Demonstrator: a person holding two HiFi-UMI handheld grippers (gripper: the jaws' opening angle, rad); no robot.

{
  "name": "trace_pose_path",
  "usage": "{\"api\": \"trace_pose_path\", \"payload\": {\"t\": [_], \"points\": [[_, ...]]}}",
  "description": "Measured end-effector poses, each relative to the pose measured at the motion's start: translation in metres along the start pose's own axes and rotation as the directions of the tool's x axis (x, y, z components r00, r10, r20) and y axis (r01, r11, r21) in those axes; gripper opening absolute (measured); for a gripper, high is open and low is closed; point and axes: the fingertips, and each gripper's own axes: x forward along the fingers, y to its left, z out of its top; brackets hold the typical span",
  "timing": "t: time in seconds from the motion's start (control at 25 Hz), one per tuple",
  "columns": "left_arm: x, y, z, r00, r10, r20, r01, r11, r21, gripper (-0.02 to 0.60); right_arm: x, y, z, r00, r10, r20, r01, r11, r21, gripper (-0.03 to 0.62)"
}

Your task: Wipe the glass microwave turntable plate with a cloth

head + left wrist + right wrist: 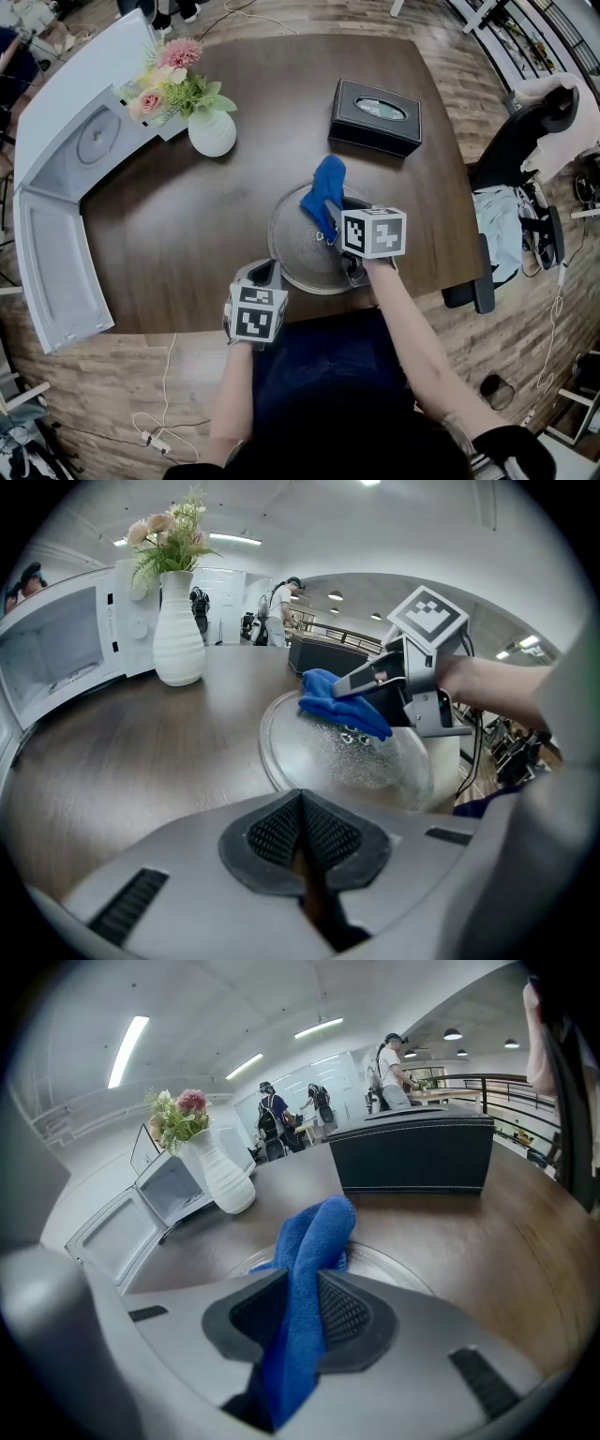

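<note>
The round glass turntable plate (298, 251) lies flat on the dark wooden table, near its front edge. Above the plate's far side my right gripper (330, 214) is shut on a blue cloth (324, 186), and the cloth's free end hangs onto the glass. In the right gripper view the cloth (309, 1251) runs up between the two pads. My left gripper (265, 274) sits at the plate's near left rim. Its pads (281, 832) are pressed together with nothing visible between them, and the plate (323, 757) lies just ahead of them.
A white microwave (66, 159) with its door open stands at the table's left edge. A white vase of flowers (212, 131) is next to it. A black tissue box (375, 114) sits behind the plate. An office chair (525, 141) stands off to the right.
</note>
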Motion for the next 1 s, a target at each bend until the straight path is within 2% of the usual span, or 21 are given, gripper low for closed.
{"api": "trace_pose_path", "payload": {"t": [1.0], "points": [[0.0,0.001,0.001,1.0,0.0,0.007,0.0,1.0,-0.002,0.004,-0.052,-0.065,0.0,0.985,-0.167,0.043,0.165,0.985,0.041,0.078]]}}
